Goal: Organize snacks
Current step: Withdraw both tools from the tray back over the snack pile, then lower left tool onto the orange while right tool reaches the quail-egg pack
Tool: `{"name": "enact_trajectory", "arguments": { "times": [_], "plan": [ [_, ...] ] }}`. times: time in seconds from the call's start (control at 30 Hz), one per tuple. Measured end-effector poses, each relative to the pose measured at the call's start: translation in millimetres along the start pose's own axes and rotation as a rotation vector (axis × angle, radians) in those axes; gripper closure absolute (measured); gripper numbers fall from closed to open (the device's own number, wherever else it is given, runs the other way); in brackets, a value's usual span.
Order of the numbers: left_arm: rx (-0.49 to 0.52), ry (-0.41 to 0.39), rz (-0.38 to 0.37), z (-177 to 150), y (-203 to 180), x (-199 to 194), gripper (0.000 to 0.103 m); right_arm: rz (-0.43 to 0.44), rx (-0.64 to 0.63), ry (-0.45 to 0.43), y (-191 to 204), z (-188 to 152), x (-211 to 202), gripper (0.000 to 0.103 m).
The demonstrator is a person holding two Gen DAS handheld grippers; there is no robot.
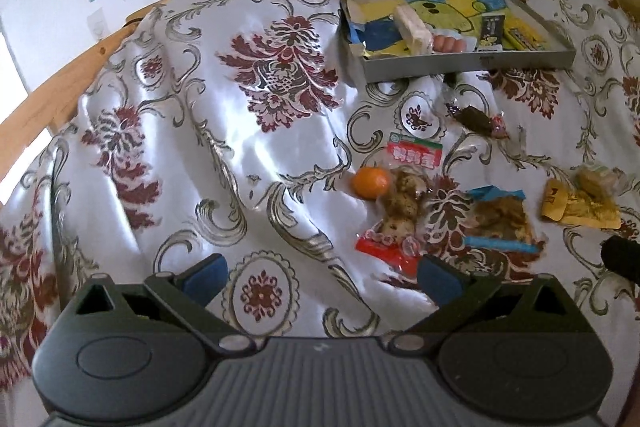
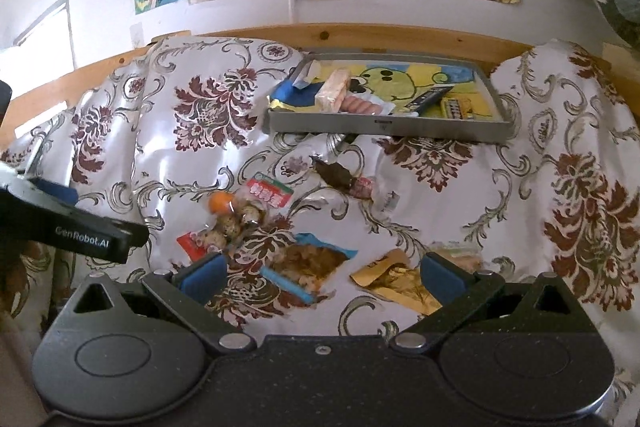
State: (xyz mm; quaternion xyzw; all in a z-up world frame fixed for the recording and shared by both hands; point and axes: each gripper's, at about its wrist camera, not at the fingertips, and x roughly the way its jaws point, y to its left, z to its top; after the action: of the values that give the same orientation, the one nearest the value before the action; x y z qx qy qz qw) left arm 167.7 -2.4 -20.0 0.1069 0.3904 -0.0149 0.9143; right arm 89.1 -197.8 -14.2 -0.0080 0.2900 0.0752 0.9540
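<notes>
Right wrist view has both tools spread wide and empty, right tool (image 2: 320, 277) over the blue packet (image 2: 310, 265), left tool (image 1: 322, 279) near the orange (image 1: 370, 181), snacks strewn below the tray (image 2: 384, 127).

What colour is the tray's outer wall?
Plain grey tray, clearest in the right wrist view.

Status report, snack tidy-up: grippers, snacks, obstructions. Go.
Left gripper open, empty. Right gripper open, empty. Orange, quail egg pack, three more packets loose on tablecloth; grey tray part filled. Nothing blocking.
</notes>
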Motion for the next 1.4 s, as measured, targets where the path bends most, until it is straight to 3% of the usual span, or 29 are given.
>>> {"name": "enact_trajectory", "arguments": {
  "times": [0.33, 0.73, 0.97, 1.4],
  "plan": [
    [0.036, -0.009, -0.041, 16.5, 8.2, 26.1, 0.0, -0.003, 0.0, 0.049, 2.9, 4.8, 26.3, 0.001],
    [0.018, -0.085, -0.127, 51.0, 21.6, 59.8, 0.0, 0.041, 0.032, 0.075, 26.4, 16.8, 76.9, 0.001],
    [0.021, -0.1, -0.16, 55.6, 22.2, 77.5, 0.0, 0.048, -0.017, 0.081, 54.4, 18.5, 101.5, 0.001],
    [-0.001, -0.106, -0.203, 60.8, 32.5, 86.5, 0.001, 0.077, 0.058, 0.079, 69.4, 13.9, 130.1, 0.001]
  ]
}}
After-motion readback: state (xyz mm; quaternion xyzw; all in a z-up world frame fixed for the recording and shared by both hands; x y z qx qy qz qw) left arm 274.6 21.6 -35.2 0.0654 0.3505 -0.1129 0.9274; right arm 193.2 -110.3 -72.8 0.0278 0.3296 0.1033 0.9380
